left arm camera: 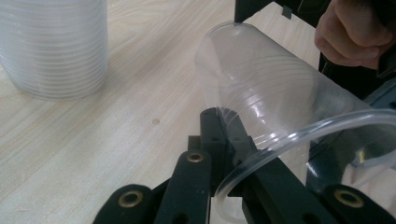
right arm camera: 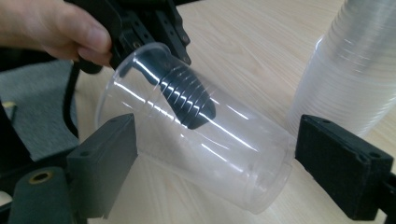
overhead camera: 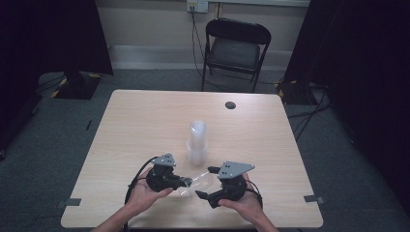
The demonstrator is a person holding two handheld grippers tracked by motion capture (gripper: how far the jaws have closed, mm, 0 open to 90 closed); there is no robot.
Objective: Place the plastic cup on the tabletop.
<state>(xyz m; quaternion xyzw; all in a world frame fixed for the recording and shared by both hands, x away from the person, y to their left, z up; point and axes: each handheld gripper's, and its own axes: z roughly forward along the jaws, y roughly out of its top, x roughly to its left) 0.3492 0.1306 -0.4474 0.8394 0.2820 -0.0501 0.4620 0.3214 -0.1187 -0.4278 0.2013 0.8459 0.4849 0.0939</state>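
A clear plastic cup (overhead camera: 196, 183) lies tilted on its side between the two grippers at the near edge of the wooden table (overhead camera: 145, 121), just near of a tall stack of clear cups (overhead camera: 197, 143) that stands upright around the middle of the table. The left gripper (overhead camera: 186, 181), held in the person's left hand (overhead camera: 145, 191), has its jaws closed tight on the wall of the cup at its rim: in the left gripper view one black jaw reaches inside the cup (left arm camera: 271, 102) and the rim curves across just in front of the jaws. In the right gripper view that same jaw shows dark through the clear wall of the cup (right arm camera: 196, 135), which slants from the left gripper (right arm camera: 154, 46) at the upper left down towards the lower right, its closed base nearest the camera. The right gripper (overhead camera: 205, 183), held in the right hand (overhead camera: 244, 200), stands wide open: its two black pads flank the cup on either side, the left pad (right arm camera: 105, 163) close by the wall and the right pad (right arm camera: 343, 163) just off the base, neither pressing on it. The stack of cups (right arm camera: 359, 70) rises behind the right pad; in the left gripper view the stack (left arm camera: 53, 46) stands to the far left. A black folding chair (overhead camera: 235, 50) stands on the grey floor beyond the far edge of the table.
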